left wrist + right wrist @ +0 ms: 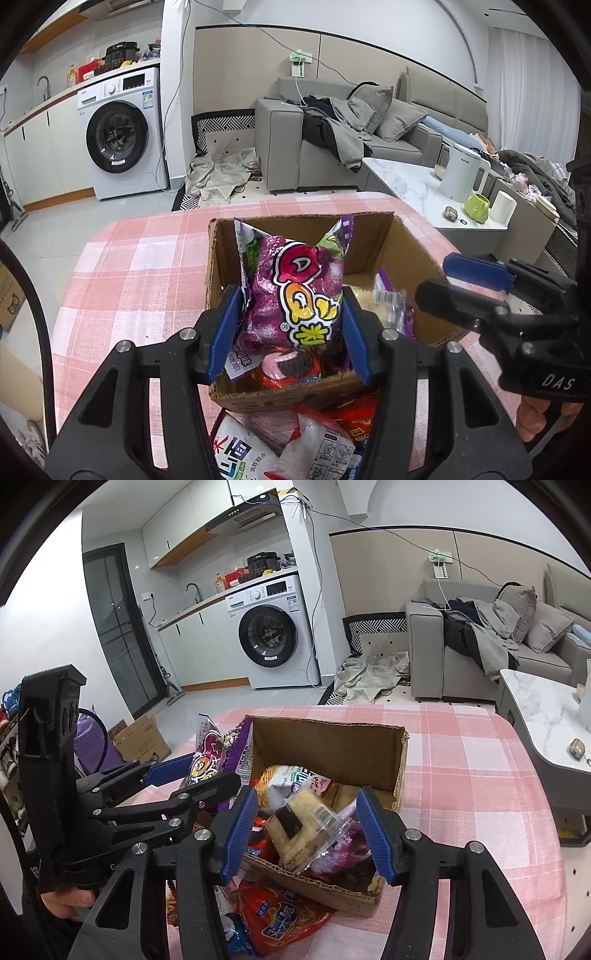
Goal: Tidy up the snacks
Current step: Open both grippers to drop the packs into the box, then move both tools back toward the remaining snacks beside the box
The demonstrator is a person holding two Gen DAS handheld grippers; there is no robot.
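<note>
Gripping the purple candy bag (pixel 291 295) upright, long axis vertical, our left gripper (pixel 290 325) hangs over the cardboard box (pixel 388 236); our right gripper (pixel 308 830) stands apart, empty.

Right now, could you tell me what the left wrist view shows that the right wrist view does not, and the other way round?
Only the left wrist view shows the white kettle and green cup on the marble table, and the left gripper clamping the purple snack bag. Only the right wrist view shows the dark glass door, the range hood and the right gripper around the clear-wrapped rice cake. Both show the cardboard box on the pink checked cloth, the washing machine and the grey sofa.
</note>
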